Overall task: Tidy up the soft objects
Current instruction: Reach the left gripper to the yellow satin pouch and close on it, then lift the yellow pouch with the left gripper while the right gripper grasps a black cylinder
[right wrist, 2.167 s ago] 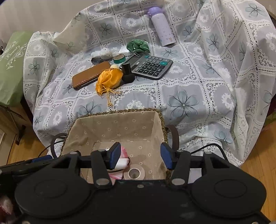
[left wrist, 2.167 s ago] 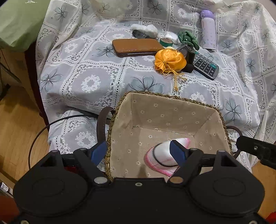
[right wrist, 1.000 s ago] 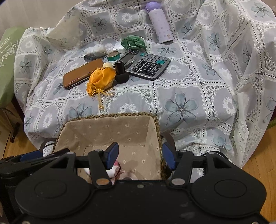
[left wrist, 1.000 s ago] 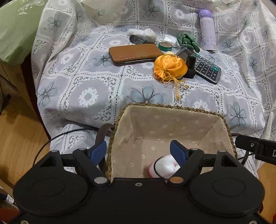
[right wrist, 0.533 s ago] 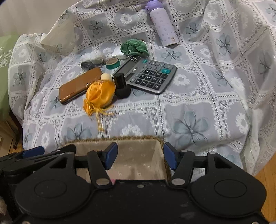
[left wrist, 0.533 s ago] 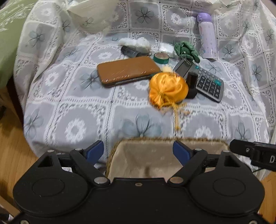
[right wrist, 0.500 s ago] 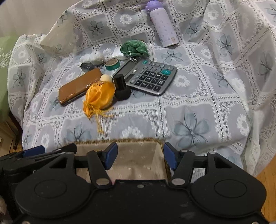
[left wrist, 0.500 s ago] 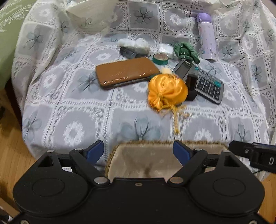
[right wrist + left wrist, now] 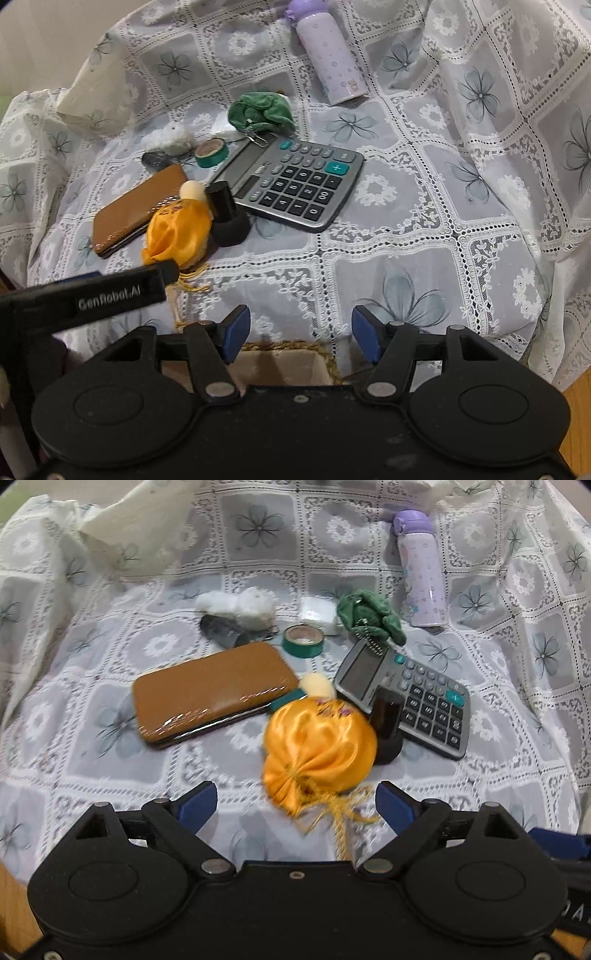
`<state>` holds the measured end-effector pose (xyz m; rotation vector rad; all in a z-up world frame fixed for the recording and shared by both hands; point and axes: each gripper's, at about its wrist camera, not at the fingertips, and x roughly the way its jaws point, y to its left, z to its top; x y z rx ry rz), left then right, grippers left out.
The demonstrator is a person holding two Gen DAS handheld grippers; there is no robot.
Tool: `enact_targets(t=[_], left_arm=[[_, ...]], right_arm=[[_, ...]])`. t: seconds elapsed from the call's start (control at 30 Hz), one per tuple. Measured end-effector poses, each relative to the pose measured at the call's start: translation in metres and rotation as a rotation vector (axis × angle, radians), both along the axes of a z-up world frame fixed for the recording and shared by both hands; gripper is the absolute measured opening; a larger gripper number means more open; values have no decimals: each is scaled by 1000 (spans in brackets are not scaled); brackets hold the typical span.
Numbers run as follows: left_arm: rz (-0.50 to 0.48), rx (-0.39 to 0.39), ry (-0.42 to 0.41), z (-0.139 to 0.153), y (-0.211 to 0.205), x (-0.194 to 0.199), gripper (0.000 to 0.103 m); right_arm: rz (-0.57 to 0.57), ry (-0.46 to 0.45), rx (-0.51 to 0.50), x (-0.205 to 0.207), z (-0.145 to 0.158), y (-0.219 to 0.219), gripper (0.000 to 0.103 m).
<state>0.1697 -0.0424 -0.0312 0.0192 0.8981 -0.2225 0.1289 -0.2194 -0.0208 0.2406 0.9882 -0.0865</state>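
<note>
An orange satin drawstring pouch [image 9: 319,751] lies on the lace-covered seat, just ahead of my open, empty left gripper [image 9: 297,803]; its cord reaches between the fingers. It also shows in the right wrist view [image 9: 179,232], with the left gripper's body just in front of it. A green plush toy [image 9: 369,616] [image 9: 260,110] and a white fluffy toy [image 9: 240,605] [image 9: 170,138] lie further back. My right gripper [image 9: 299,334] is open and empty above the woven basket's far rim [image 9: 284,347].
A brown wallet [image 9: 210,694], a grey calculator [image 9: 410,698], a black stamp [image 9: 386,731], a green tape roll [image 9: 303,640] and a purple bottle [image 9: 421,568] lie on the seat. A cream ball [image 9: 317,685] sits behind the pouch.
Both grippers have risen out of the basket and moved forward over the seat. The left gripper has come close to the orange pouch. The basket has dropped out of the left view.
</note>
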Motion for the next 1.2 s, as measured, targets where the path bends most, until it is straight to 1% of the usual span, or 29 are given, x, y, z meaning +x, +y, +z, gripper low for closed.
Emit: enact_targets(t=[0.1,0.27,0.33,0.43,0.47,0.5,0.53,0.57,0.67,0.8,0.9,1.0,1.07,1.2], left_arm=[[-11,-16,0,-3,-5,10,90],[3,-35,-4,-6,-8,27,90],[10,-33,2,-9,-9,34,90],[12,-55,23,-13,-8,43,90],[12,-66,34,-15,-7,46,89],[10,-76,41,-16,-7,47,81],[7,-86,43,-16,-7,48,76],[0,-92,41,-16,-7,49,66],[-31,-127,44,-13,-7,48,61],[-24,-88,19,-7,-4,41,60],[-4,-80,22,-2,8,36,60],[19,-44,16,2,21,31,61],[35,-25,14,1,31,29,61],[69,-19,37,-7,45,33,61]], right_arm=[[-6,6,4,4,-4,-3,61],[-8,12,10,10,-9,-7,62],[-10,13,13,12,-10,-8,62],[-13,12,14,14,-11,-9,62],[-13,11,13,15,-11,-8,62],[-14,11,13,16,-11,-8,62],[-14,12,12,17,-11,-8,62],[-14,12,11,17,-11,-7,62],[-10,11,7,18,-11,-6,62],[0,7,-4,19,-9,0,62],[11,2,-10,22,-8,4,62],[33,-13,-25,29,-6,11,62],[51,-27,-37,35,-4,18,62],[84,-62,-65,54,-3,32,62]])
